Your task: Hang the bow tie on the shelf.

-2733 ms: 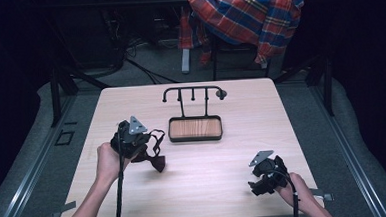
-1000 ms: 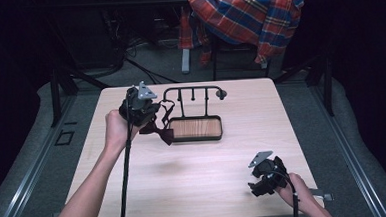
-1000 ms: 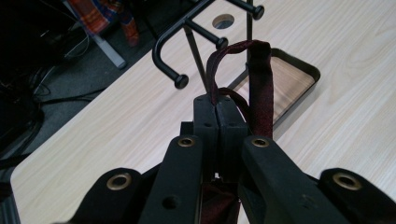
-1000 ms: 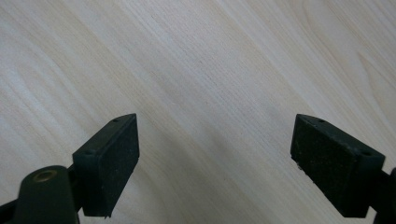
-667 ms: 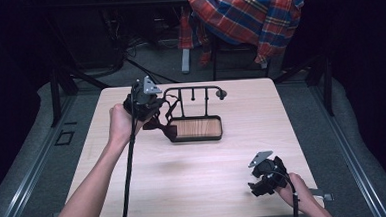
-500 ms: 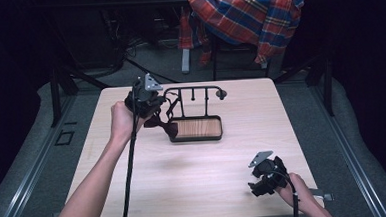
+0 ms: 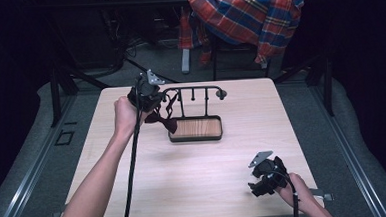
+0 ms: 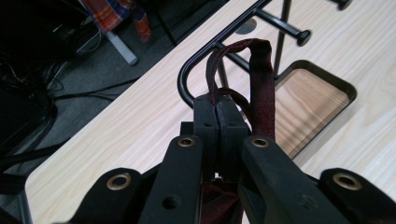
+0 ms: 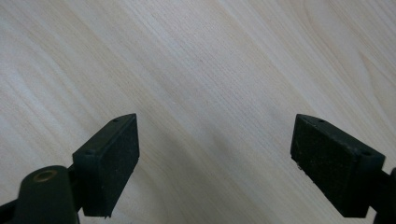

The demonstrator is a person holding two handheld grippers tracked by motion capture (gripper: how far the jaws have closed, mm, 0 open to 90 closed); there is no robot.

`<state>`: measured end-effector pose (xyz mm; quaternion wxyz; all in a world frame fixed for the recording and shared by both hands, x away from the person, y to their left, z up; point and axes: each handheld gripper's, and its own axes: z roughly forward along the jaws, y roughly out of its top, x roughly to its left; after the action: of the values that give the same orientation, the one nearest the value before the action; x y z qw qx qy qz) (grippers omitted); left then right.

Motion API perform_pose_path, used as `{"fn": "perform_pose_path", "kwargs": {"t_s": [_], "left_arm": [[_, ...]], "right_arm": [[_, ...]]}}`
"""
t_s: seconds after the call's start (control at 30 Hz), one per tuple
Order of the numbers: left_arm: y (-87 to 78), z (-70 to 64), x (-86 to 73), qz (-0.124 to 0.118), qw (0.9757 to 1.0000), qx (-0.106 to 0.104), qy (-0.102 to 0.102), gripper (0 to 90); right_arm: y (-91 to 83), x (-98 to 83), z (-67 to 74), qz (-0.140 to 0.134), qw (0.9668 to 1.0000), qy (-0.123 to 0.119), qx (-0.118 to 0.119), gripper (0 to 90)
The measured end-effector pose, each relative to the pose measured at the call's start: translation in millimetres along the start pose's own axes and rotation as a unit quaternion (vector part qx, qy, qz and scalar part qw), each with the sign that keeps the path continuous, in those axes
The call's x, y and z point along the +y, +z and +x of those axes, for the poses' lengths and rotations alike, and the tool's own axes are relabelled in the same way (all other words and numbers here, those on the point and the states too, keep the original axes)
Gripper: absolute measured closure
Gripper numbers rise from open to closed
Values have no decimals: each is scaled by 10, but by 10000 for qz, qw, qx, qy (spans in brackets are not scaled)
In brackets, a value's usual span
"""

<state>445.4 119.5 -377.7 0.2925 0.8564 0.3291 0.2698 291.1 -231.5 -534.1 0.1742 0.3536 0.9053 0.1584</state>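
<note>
Maroon strap loop [image 8: 261, 79] pinched in my left gripper [image 8: 217, 116], jaws pressed together; rack's curved end [image 8: 187, 79] sits at eleven o'clock, just beyond. Right gripper [image 9: 215, 154] spread, idle.

A light wood table [image 7: 195, 188] in the middle of a dark room. All around the table, grey floor [image 7: 363, 144], with metal rails [image 7: 357, 180] running along both sides. Behind the table, a chair [image 7: 213, 52] with a red and blue checked cloth [image 7: 248, 15] thrown over it. Left of the chair, black cables [image 7: 127, 42] lying in loops on the floor. Black and hard to see into, far left and far right of the table. Soft light from above on the table top.
</note>
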Motion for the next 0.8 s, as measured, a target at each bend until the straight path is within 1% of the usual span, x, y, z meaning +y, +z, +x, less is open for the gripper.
{"fn": "perform_pose_path", "kwargs": {"t_s": [0.13,0.3,0.4,0.47,0.6,0.7,0.73,0.8], "left_arm": [[63,29,-4,58,10000,4,-69,887],[136,56,-7,114,9998,66,-131,887],[175,60,-9,158,9998,114,-98,887],[195,68,-11,175,9997,139,-121,887],[250,98,-20,206,9994,178,-198,887],[298,120,-34,258,9992,206,-240,886],[310,123,-40,280,9990,222,-251,886],[329,136,-54,281,9989,233,-296,886]], "right_arm": [[-2,0,-1,8,10000,-8,27,152],[-2,0,1,11,10000,-5,32,152],[-3,0,1,13,10000,-2,33,152],[-2,0,0,16,10000,-8,30,152],[-11,1,-7,94,9999,-75,-48,152],[-3,0,-2,41,10000,-28,-24,152],[-8,1,-5,92,9999,-74,-63,152],[-14,2,-1,112,9999,-89,-91,152]]}}
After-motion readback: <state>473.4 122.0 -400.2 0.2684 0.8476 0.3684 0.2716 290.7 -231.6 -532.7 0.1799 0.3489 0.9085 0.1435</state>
